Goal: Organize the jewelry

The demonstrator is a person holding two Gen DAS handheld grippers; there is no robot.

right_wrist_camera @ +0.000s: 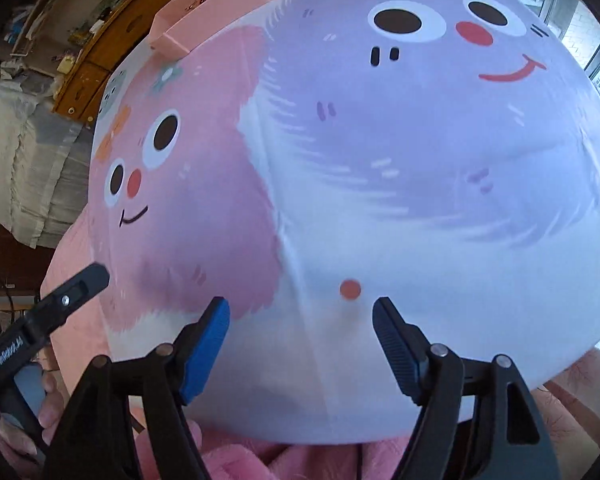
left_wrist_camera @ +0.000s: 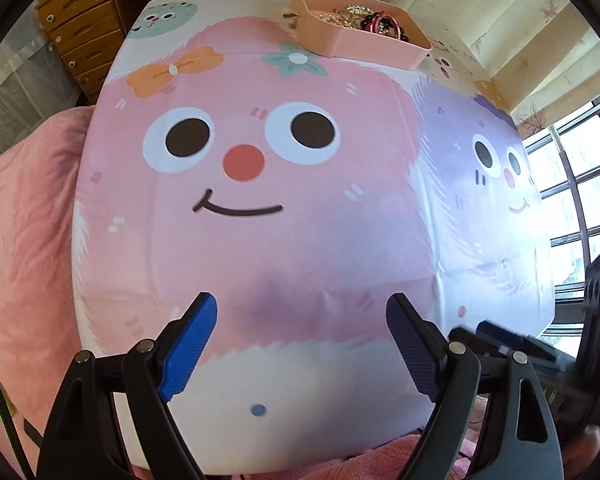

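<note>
1. Your left wrist view looks along its fingers (left_wrist_camera: pixel 204 312) from the near edge, low over the desk (left_wrist_camera: pixel 260 240), toward the pink tray (left_wrist_camera: pixel 380 46)
2. Your right wrist view, tilted, shares the desk (right_wrist_camera: pixel 380 200) and pink tray (right_wrist_camera: pixel 220 12)

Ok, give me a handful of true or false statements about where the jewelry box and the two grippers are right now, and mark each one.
1. The pink plastic jewelry box sits at the far edge of the cartoon-printed tablecloth. True.
2. The left gripper holds a bracelet. False: its fingers are apart with nothing between them.
3. Beaded jewelry lies piled inside the box. True.
4. The right gripper is shut. False: its fingers are spread, empty, over the cloth.
5. Loose necklaces lie on the cloth between the grippers and the box. False: only printed faces show there.
</note>
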